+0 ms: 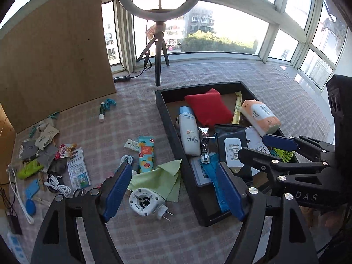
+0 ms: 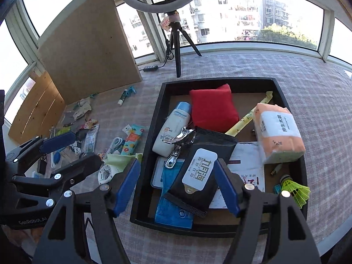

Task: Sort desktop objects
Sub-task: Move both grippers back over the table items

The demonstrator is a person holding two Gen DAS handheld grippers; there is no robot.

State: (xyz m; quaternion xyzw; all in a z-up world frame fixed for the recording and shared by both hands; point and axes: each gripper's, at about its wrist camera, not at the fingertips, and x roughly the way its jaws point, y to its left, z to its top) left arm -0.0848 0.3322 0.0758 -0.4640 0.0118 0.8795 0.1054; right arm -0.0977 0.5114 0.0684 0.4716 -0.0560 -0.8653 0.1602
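Note:
A black tray (image 1: pixel 167 123) (image 2: pixel 145 160) holds a red pouch (image 1: pixel 208 106) (image 2: pixel 212 110), a white AQUA tube (image 1: pixel 188 132) (image 2: pixel 172 129), a black wipes pack (image 1: pixel 234 151) (image 2: pixel 198 173), an orange tissue pack (image 1: pixel 260 116) (image 2: pixel 278 132), a metal clip (image 1: pixel 204 147) (image 2: pixel 179 145) and a blue packet (image 2: pixel 172 209). My left gripper (image 1: pixel 173 191) is open and empty above the table by the tray's left wall, over a white plug adapter (image 1: pixel 146 201) and a green cloth (image 1: pixel 161 178). My right gripper (image 2: pixel 177 187) is open and empty above the wipes pack.
Loose items lie left of the tray: a fruit-print tube (image 1: pixel 146 154), a lip balm (image 1: pixel 102 111), white cables (image 1: pixel 58 186), sachets and packets (image 1: pixel 44 140). A ring light tripod (image 1: pixel 159 50) and a wooden board (image 1: pixel 55 55) stand at the back. A yellow shuttlecock (image 2: pixel 294 189) sits in the tray's near right corner.

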